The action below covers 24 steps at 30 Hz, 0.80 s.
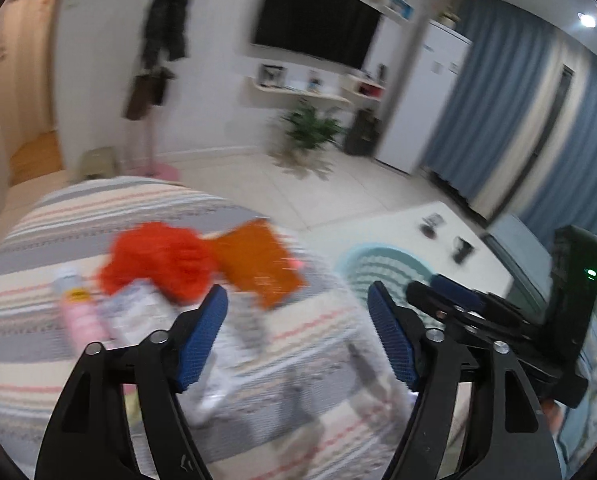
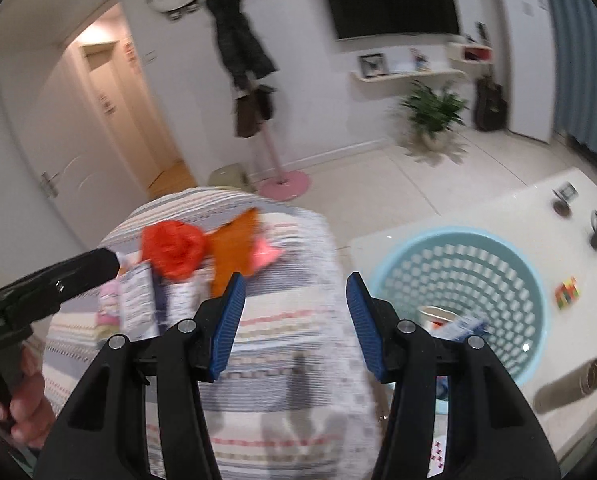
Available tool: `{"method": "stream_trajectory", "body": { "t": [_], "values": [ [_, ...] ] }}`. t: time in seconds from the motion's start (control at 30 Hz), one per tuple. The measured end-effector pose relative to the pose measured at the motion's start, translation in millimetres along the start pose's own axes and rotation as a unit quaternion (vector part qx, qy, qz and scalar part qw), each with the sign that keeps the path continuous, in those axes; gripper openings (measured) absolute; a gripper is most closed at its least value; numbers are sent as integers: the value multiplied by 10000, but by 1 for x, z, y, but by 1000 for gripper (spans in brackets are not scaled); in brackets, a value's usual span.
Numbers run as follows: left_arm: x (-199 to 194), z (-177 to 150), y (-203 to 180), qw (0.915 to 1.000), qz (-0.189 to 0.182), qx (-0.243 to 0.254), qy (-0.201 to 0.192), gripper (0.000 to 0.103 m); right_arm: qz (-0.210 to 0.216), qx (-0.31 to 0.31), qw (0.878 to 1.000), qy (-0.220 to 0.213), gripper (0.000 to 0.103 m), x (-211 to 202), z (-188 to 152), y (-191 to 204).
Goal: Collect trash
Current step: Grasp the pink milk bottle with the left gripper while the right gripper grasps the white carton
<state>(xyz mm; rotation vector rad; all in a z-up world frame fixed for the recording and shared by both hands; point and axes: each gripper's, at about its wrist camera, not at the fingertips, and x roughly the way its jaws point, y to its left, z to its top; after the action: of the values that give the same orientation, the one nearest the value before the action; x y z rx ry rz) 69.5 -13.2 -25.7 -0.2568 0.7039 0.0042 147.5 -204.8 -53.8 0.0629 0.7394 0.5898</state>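
Both tongs are spread apart w/ nothing between the blue ribbed pads. Left tongs [image 1: 296,316] hang over the striped bed cover [image 1: 38,320], right tongs [image 2: 294,312] sit over the same bed's edge, next to the light blue perforated plastic basket [image 2: 534,280].

Trash pile is on the bed ahead of both tongs: a crumpled bright red plastic bag [image 2: 174,250], an orange flat wrapper [image 2: 234,248] touching it on the right, a pink scrap of paper [image 2: 266,256] just beside the orange one, a white printed leaflet/packet [image 2: 138,300] below the red bag, and a pink-and-white bottle [image 1: 78,312] lying left of that. Everything's pretty blurry tbh, so can't read any labels.

Basket stands on the white tabletop [image 2: 498,208] to the right of the bed and already has stuff in it, looks like a white paper cup [image 2: 434,314] and some blue-white wrapper, hard to tell exactly. Also on the tabletop: a small multicoloured cube [image 2: 566,292] and a metal cylinder lying on its side [image 2: 570,384].
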Motion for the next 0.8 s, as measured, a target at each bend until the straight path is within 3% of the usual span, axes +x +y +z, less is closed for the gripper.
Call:
{"method": "stream_trajectory", "body": {
  "t": [0.17,0.3,0.53,0.8],
  "values": [
    [-24,-5,51,9972,564,-453,-168,73,334,-435,9984,150,49,12,-4,52],
    [-27,-12,99,9912,882,-983,38,73,513,-683,9958,333,49,26,-13,83],
    [-4,-31,142,9828,795,-1573,551,73,850,-861,9902,705,49,53,-29,117],
    [23,-44,157,9761,747,-1846,868,73,947,-967,9862,953,49,66,-43,131]
  ]
}}
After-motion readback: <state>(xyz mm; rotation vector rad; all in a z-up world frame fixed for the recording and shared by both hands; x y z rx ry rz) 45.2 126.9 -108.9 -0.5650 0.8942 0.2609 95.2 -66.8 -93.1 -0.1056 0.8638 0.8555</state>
